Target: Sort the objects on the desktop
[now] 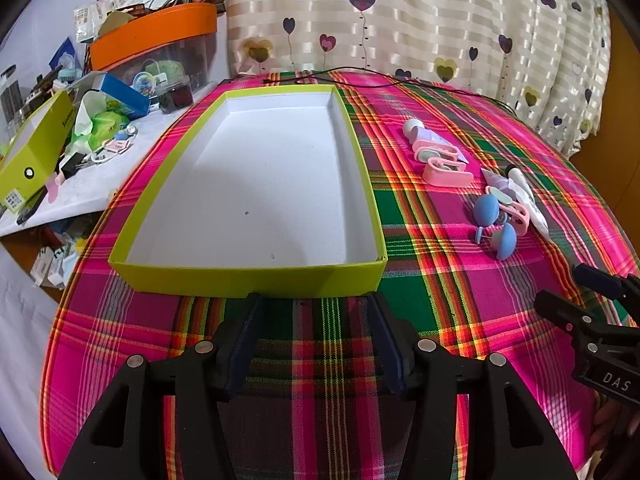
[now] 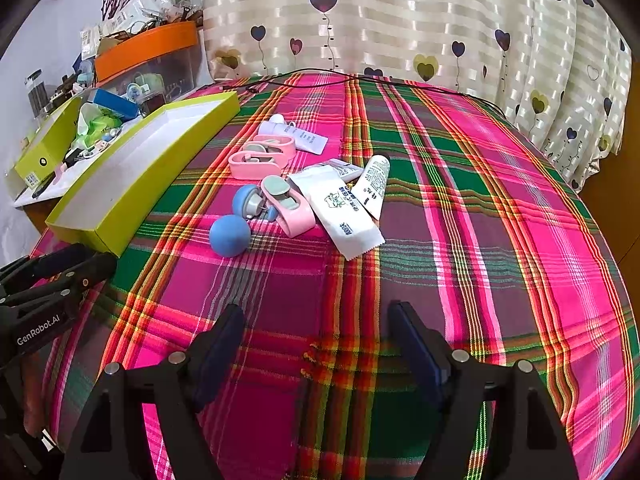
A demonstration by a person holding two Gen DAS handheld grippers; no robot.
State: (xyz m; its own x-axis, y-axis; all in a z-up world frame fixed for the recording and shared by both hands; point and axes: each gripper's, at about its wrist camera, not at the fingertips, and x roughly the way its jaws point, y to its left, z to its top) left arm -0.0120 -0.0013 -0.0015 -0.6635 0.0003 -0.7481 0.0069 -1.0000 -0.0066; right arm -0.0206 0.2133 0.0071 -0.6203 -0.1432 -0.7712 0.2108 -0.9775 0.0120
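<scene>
Tubes (image 2: 374,184), pink clips (image 2: 256,162) and blue knobs (image 2: 230,235) lie clustered on the plaid cloth (image 2: 440,240) ahead of the right tongs (image 2: 320,336), right of the left tongs (image 1: 314,328) facing the green box (image 1: 256,276), both tongs spread and holding nothing.

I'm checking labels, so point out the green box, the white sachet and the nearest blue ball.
green box (image 1: 248,276), left wrist view, near wall.
white sachet (image 2: 340,208), right wrist view, printed middle.
blue ball (image 2: 230,236), right wrist view, rounded top.
</scene>
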